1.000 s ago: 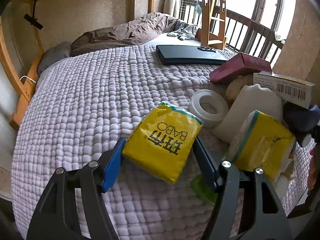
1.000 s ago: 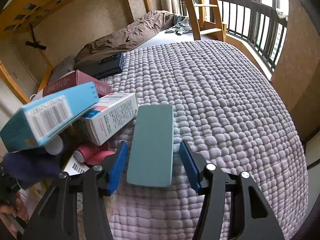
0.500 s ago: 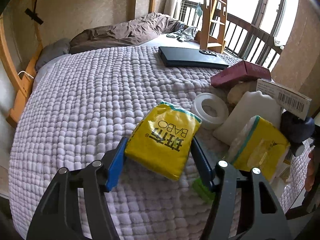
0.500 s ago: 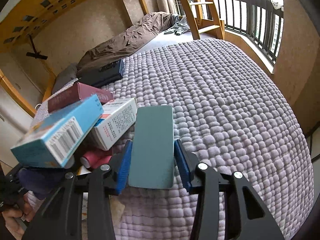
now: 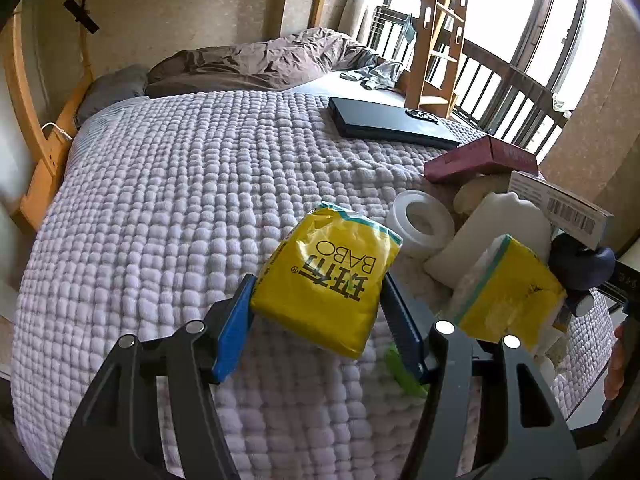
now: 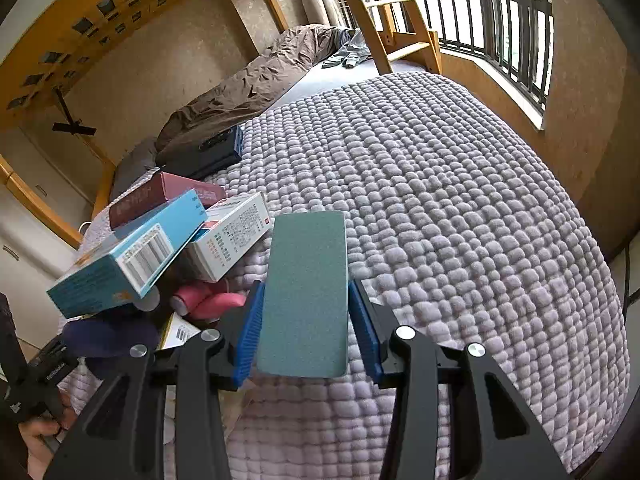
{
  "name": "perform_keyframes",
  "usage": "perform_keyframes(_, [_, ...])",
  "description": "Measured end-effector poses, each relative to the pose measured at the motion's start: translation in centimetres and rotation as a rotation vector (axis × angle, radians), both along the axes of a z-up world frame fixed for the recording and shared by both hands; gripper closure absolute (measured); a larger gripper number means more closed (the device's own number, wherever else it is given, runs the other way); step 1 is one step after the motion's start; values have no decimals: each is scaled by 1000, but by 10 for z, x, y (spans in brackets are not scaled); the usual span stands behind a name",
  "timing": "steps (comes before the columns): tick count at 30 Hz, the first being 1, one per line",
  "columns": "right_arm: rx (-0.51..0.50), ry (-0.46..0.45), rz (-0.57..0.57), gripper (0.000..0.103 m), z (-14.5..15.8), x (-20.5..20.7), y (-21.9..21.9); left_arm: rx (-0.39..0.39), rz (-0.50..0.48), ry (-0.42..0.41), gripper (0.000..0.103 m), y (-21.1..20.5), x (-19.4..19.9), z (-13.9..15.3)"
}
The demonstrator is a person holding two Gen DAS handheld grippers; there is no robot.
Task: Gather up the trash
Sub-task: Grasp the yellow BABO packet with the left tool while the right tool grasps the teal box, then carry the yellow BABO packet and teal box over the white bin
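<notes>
Left gripper (image 5: 320, 312) clamped on a yellow tissue pack (image 5: 326, 280), both blue pads pressed against its sides, pack tilted and seemingly lifted a little off the quilted blanket (image 5: 180, 208). Hard to say from this angle whether its lower edge is clear of the cloth.

Right gripper (image 6: 306, 320) closed around a flat green block (image 6: 306, 292), left pad touching its edge; a thin sliver of gap perhaps on the right side, so grip likely but not certain to be firm.

To the right of the left gripper: a second yellow pack (image 5: 508, 300), a white bottle (image 5: 492, 236), a roll of white tape (image 5: 422, 222), a maroon box (image 5: 480, 158), a barcoded white box (image 5: 560, 204) and a dark blue rounded object (image 5: 580, 260), all heaped together. A green scrap (image 5: 404, 372) just under the right finger. Farther ahead, a closed laptop (image 5: 388, 122), well apart from the pile.

To the left of the right gripper: a blue box (image 6: 132, 256) leaning on a white medicine box (image 6: 228, 236), a pink roll (image 6: 204, 302) below them.

Progress, as a judgement: early. Two items in hand, none visibly dropped anywhere, and no bin or bag in view. Most of the heap untouched. Left to do: carry both held items to wherever the trash goes, then return for the boxes, bottle, tape and remaining pack.
</notes>
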State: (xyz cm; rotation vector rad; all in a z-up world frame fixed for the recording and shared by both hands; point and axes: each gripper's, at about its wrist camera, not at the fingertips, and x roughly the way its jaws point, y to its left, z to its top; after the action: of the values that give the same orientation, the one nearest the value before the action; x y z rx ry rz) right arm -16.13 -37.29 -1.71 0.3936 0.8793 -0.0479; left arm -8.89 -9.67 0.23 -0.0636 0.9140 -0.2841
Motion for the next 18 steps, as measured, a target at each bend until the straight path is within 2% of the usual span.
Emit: perform_keyframes(18, [14,-28,45,61,19,-46,17,-24,21,-6,40,8,-42,18])
